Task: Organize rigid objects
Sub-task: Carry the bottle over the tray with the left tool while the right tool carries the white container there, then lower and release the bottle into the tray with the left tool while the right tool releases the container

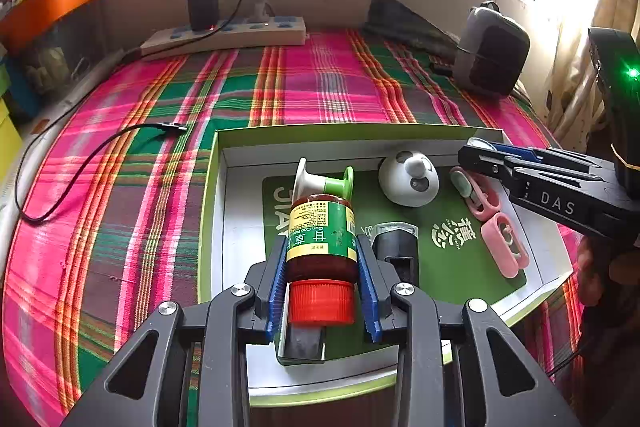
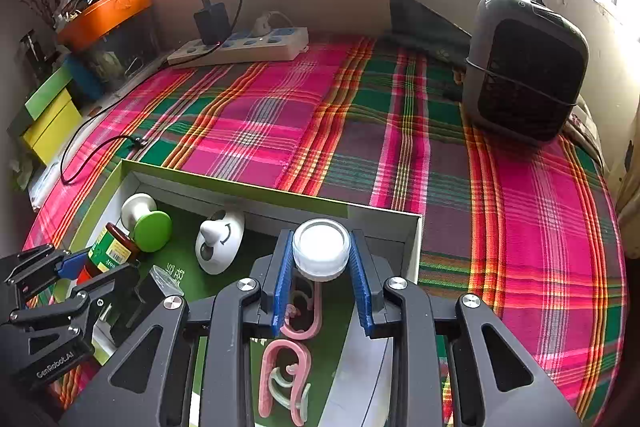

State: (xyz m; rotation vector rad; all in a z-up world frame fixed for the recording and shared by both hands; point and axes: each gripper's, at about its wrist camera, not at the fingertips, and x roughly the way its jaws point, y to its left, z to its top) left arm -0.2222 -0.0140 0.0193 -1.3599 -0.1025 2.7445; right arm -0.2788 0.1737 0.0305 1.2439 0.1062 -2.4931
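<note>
Left tongs: gripping a red-capped bottle over the box.
Right tongs: gripping a white jar.

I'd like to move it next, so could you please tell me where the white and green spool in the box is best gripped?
Grip the spool on its narrow waist between the white and green flanges, coming down from above. It lies on its side, so the waist is exposed on top, and the wider flanges would keep the pads from sliding off. The bottle leans close by, so keep the jaws clear of it.
</note>
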